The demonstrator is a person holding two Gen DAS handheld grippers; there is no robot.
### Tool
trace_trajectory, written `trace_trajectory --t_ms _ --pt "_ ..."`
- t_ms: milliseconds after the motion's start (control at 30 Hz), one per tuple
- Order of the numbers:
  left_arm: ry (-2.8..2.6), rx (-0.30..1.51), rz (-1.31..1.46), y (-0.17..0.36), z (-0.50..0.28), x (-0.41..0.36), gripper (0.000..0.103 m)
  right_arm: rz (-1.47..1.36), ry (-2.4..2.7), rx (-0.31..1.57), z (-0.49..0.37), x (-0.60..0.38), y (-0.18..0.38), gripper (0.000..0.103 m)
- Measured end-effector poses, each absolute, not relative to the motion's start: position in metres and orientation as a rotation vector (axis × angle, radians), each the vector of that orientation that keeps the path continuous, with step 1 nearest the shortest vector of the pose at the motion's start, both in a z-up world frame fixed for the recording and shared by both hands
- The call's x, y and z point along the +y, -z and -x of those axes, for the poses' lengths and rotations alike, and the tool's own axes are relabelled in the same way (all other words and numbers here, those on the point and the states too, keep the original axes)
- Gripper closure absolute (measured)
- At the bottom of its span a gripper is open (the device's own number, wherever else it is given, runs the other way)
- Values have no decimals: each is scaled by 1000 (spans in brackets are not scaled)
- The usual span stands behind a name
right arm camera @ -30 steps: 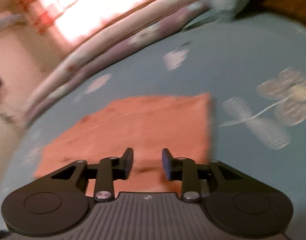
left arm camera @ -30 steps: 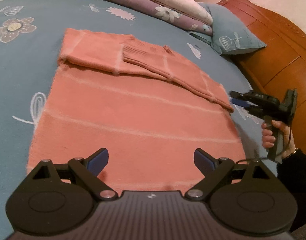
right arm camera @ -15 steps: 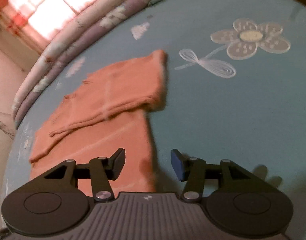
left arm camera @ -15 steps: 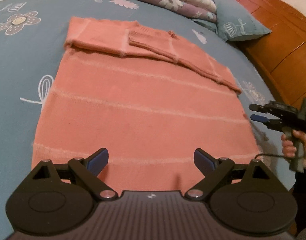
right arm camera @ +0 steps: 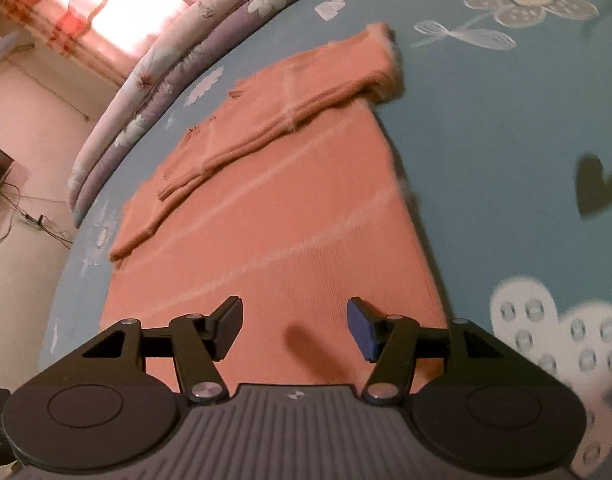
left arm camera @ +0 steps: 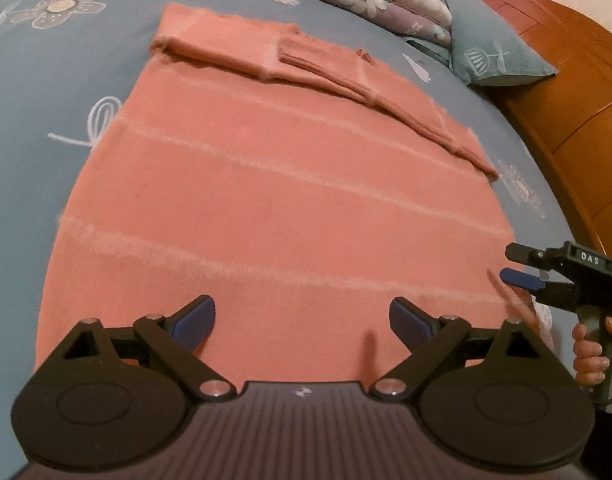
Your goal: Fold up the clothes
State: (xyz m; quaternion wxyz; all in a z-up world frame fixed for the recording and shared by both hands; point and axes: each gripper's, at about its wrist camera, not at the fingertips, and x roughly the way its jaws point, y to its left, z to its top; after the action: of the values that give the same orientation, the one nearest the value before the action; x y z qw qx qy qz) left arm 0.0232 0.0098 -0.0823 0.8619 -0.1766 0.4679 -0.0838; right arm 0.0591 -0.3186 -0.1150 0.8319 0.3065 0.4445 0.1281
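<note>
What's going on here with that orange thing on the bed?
A person holding a gripper in each hand is folding an orange sweater spread flat on a blue flowered bedspread. Its sleeves are already folded across the top. The left gripper and right gripper are both open near the bottom hem, gripping nothing.

An orange sweater lies flat on a blue floral bedsheet, its sleeves folded across the far end. The right gripper hangs over the near hem, fingers spread apart and holding nothing. A rolled quilt lines the bed's far edge below a bright window.
</note>
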Motion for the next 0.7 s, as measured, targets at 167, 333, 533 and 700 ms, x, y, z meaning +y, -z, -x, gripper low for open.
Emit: trace_trajectory --t_ms 167,333,533,700 --pt "159 988 347 81 -5 4 9 -639 -263 953 -42 -317 113 40" --pt "161 975 357 79 16 3 9 -607 -253 963 -27 -313 109 39" --pt "164 972 398 82 39 6 9 -553 -250 962 -9 -306 105 34" --pt "171 951 414 84 55 7 6 -501 -244 956 3 -298 102 32"
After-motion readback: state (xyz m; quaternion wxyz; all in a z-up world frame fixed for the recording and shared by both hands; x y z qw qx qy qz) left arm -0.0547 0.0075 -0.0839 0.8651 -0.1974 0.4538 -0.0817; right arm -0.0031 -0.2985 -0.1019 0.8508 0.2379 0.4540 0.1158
